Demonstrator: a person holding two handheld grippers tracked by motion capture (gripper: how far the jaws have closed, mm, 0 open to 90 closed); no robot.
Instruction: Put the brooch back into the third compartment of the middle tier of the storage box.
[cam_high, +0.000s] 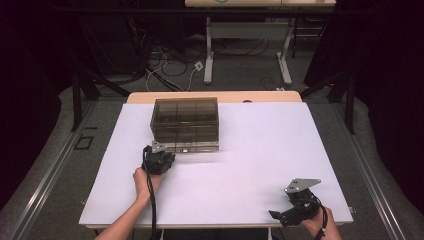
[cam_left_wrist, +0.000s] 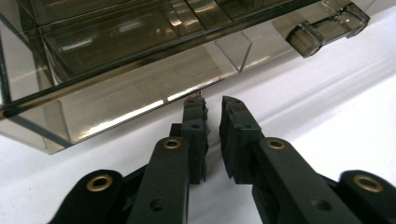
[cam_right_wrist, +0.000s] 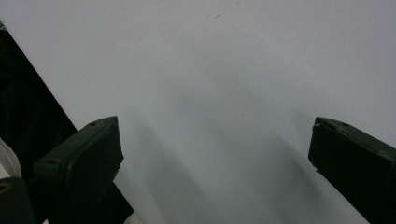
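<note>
The white table (cam_high: 260, 150) is lit brightly from above while the room around it stays dark. Glare streaks the smoky clear box (cam_left_wrist: 140, 60) just ahead of the left gripper (cam_left_wrist: 212, 105). The right gripper (cam_right_wrist: 215, 140) (jaws softly blurred) casts faint shadows ahead.

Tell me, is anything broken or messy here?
No, nothing stands out. The smoky plastic box sits flat and whole on the white table, with nothing spilled. The left gripper is nearly shut at the box's bottom edge; the right gripper is open over bare table.
</note>
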